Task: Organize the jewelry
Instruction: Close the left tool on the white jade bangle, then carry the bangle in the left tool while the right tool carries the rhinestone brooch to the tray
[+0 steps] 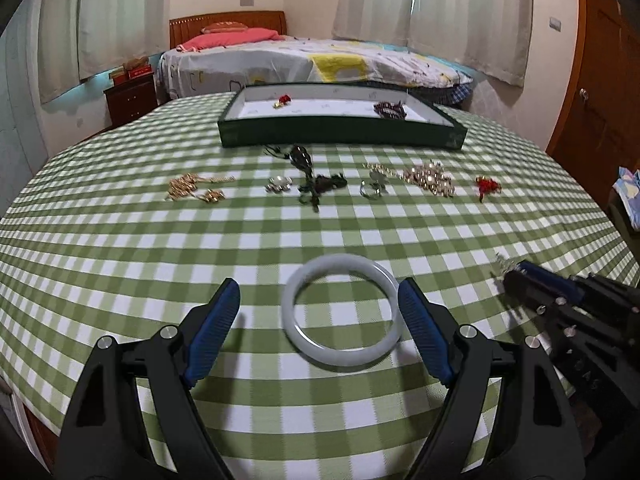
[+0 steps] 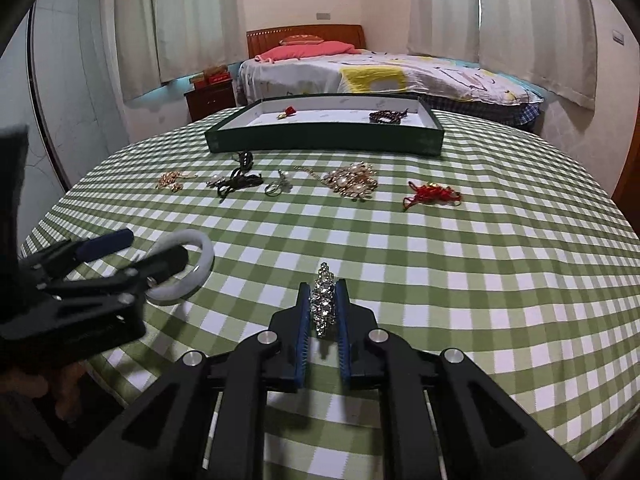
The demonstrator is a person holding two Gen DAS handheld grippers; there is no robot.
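A white jade bangle lies flat on the green checked tablecloth, between the fingers of my open left gripper; its right side is close to the right pad. It also shows in the right wrist view. My right gripper is shut on a rhinestone piece, held just above the cloth; it appears in the left wrist view. A dark green tray at the far side holds a red piece and a dark beaded bracelet.
A row of jewelry lies before the tray: gold chain, silver brooch, black cord pendant, ring, pearl-and-gold cluster, red knot. A bed and a nightstand stand behind the table.
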